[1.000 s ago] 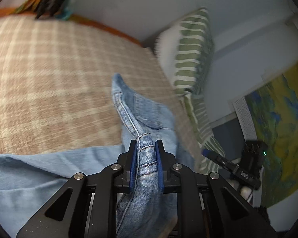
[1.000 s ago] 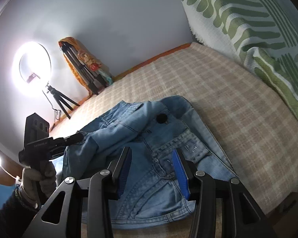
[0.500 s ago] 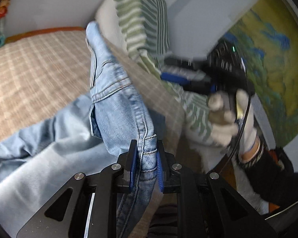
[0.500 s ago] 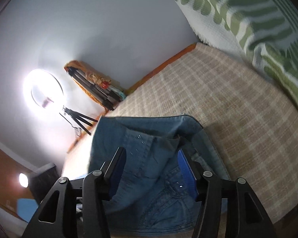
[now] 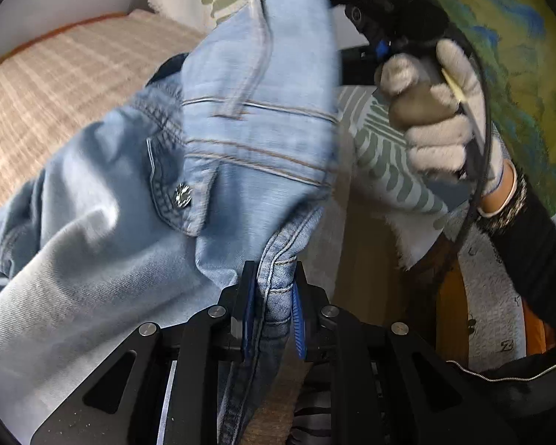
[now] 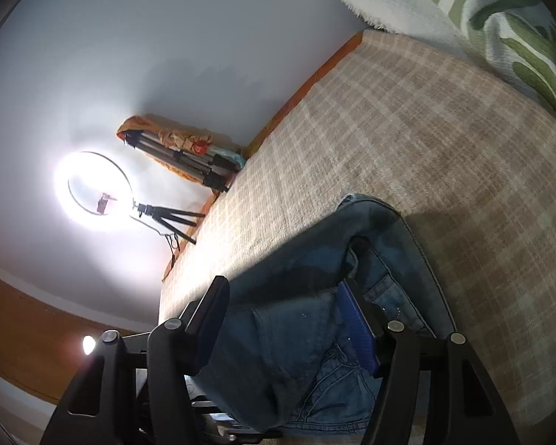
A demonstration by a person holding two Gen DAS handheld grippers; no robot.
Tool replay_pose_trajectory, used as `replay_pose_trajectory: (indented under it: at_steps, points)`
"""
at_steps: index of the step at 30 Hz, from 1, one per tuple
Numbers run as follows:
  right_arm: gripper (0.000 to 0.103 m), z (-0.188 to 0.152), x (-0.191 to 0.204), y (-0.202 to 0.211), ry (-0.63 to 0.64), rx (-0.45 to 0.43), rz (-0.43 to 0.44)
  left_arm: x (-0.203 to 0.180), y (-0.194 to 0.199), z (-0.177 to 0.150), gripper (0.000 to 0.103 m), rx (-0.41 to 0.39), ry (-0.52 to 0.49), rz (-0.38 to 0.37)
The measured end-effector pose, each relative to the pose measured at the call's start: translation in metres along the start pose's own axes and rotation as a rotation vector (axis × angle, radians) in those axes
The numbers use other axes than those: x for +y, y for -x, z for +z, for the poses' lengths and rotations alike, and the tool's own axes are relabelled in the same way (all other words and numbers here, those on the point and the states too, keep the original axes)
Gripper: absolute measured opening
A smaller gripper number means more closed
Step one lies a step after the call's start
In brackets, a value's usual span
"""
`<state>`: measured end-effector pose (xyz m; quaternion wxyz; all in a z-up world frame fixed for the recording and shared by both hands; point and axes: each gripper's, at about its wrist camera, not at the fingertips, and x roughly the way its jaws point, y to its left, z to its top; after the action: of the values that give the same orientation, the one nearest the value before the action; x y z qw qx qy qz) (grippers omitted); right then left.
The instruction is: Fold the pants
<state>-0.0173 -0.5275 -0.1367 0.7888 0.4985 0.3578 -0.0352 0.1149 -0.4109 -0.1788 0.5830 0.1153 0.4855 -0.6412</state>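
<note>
Light blue denim pants (image 5: 241, 141) lie partly on the checked bed cover and are lifted at the waistband. My left gripper (image 5: 274, 319) is shut on the waistband edge and holds it up. The waistband stretches up to my right gripper, whose black body (image 5: 385, 11) shows at top right in a gloved hand. In the right wrist view the pants (image 6: 307, 319) fill the space between the wide-apart fingers of my right gripper (image 6: 289, 326); the fabric lies between them, not pinched.
The beige checked bed cover (image 6: 407, 155) spreads under the pants. Green striped pillows (image 5: 385, 155) lie at the bed's head. A lit ring light (image 6: 96, 189) and tripods (image 6: 189, 163) stand at the wall. A yellow-blue painting (image 5: 515, 37) hangs at the right.
My left gripper has lifted the waistband higher and turned toward the right gripper. My right gripper has moved in over the waistband, with denim now between its open fingers.
</note>
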Motion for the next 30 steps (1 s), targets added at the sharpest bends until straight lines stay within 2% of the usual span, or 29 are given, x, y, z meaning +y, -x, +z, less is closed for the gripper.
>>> replay_pose_trajectory:
  at_steps: [4,6,8,11,18,22,24,26,28,30]
  points:
    - [0.070,0.002,-0.004,-0.012,-0.014,0.059,0.011,-0.003,0.003,-0.004,0.016,0.013,0.009,0.002]
    - [0.070,0.001,-0.009,-0.016,-0.022,0.083,0.017,-0.011,0.003,0.000,0.016,0.026,-0.037,0.023]
    - [0.070,-0.001,-0.017,-0.017,-0.056,0.103,0.063,-0.019,0.002,-0.004,0.016,0.050,-0.087,0.041]
    - [0.070,-0.005,-0.025,-0.012,-0.083,0.113,0.100,-0.025,-0.007,-0.007,0.016,0.083,-0.108,0.048]
    - [0.070,-0.013,-0.037,0.004,-0.083,0.130,0.063,-0.024,-0.012,-0.007,0.016,0.099,-0.089,0.046]
    - [0.069,-0.023,-0.039,-0.005,-0.029,0.158,-0.048,-0.012,0.011,-0.006,0.017,0.055,-0.035,0.025]
    - [0.057,-0.028,-0.041,-0.011,-0.011,0.163,-0.071,-0.003,0.033,-0.008,0.018,0.010,0.014,0.027]
    - [0.054,-0.029,-0.045,-0.018,0.007,0.167,-0.107,0.010,0.060,-0.011,0.018,-0.041,0.067,0.028]
    - [0.049,-0.028,-0.047,-0.026,0.032,0.167,-0.155,0.021,0.083,-0.015,0.018,-0.084,0.097,0.053]
    - [0.042,-0.023,-0.048,-0.032,0.053,0.151,-0.201,0.039,0.116,-0.026,0.018,-0.138,0.127,0.142]
